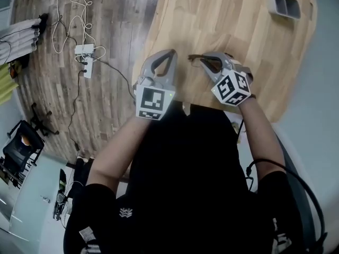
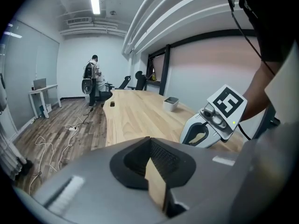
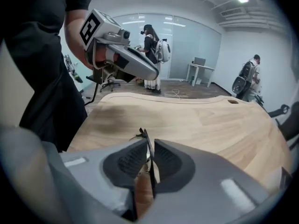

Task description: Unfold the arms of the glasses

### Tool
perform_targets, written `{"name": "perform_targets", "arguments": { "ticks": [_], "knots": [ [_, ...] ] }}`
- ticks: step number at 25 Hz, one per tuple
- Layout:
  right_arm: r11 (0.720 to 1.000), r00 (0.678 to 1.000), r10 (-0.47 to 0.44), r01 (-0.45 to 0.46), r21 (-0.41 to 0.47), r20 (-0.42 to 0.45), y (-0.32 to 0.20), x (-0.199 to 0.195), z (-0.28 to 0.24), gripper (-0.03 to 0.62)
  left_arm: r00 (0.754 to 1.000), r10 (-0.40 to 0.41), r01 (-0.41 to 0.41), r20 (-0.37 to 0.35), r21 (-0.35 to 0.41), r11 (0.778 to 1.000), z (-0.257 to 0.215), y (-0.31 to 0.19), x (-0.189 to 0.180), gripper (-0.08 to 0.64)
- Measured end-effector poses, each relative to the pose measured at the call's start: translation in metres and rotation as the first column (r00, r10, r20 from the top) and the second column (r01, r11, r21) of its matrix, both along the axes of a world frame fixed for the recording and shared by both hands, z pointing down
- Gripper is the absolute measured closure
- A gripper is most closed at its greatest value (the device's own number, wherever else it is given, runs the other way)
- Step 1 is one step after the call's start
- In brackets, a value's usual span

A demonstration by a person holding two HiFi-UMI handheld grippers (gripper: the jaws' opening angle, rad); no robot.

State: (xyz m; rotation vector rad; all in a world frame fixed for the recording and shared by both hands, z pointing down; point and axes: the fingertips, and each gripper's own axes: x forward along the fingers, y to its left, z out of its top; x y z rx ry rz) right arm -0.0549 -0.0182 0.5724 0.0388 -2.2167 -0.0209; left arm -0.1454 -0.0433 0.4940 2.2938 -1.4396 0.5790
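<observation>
A pair of dark-framed glasses [image 1: 195, 59] is low over the wooden table [image 1: 228, 20], at the tips of my right gripper [image 1: 204, 60]. In the right gripper view the thin frame [image 3: 144, 135] stands edge-on between the jaws of that gripper [image 3: 148, 146]; it lies against the left pad, and a thin slit shows on the other side. I cannot see whether the arms are folded. My left gripper [image 1: 172, 52] is shut and empty, just left of the glasses near the table's edge. Its closed jaws [image 2: 150, 141] point along the table, with the right gripper [image 2: 210, 125] beside them.
A small grey box [image 1: 286, 5] sits at the table's far right. A power strip [image 1: 85, 54] and white cables lie on the wood floor to the left. People stand far off in the room [image 2: 93, 78]. The table's curved edge [image 1: 145, 46] runs beside my left gripper.
</observation>
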Motion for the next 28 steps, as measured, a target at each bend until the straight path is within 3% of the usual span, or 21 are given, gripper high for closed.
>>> {"name": "perform_targets", "arguments": {
  "ticks": [7, 16, 23, 28],
  "knots": [
    [0.99, 0.99, -0.129, 0.132, 0.056, -0.066, 0.007, 0.0, 0.018, 0.555, 1.0, -0.014, 0.013, -0.002, -0.026, 1.0, 0.015, 0.006, 0.009, 0.554],
    [0.985, 0.992, -0.107, 0.115, 0.125, -0.071, -0.001, -0.001, 0.016, 0.577, 1.0, -0.023, 0.024, 0.02, -0.054, 0.998, 0.028, 0.014, 0.002, 0.554],
    [0.988, 0.998, -0.033, 0.024, 0.152, 0.052, -0.001, 0.004, -0.005, 0.577, 0.998, 0.055, -0.056, -0.022, -0.065, 0.996, 0.036, 0.021, 0.02, 0.552],
    [0.987, 0.99, 0.003, -0.025, 0.157, 0.14, -0.002, 0.009, -0.026, 0.577, 0.981, 0.174, -0.181, -0.086, -0.082, 0.98, 0.045, 0.027, 0.048, 0.4]
  ]
}}
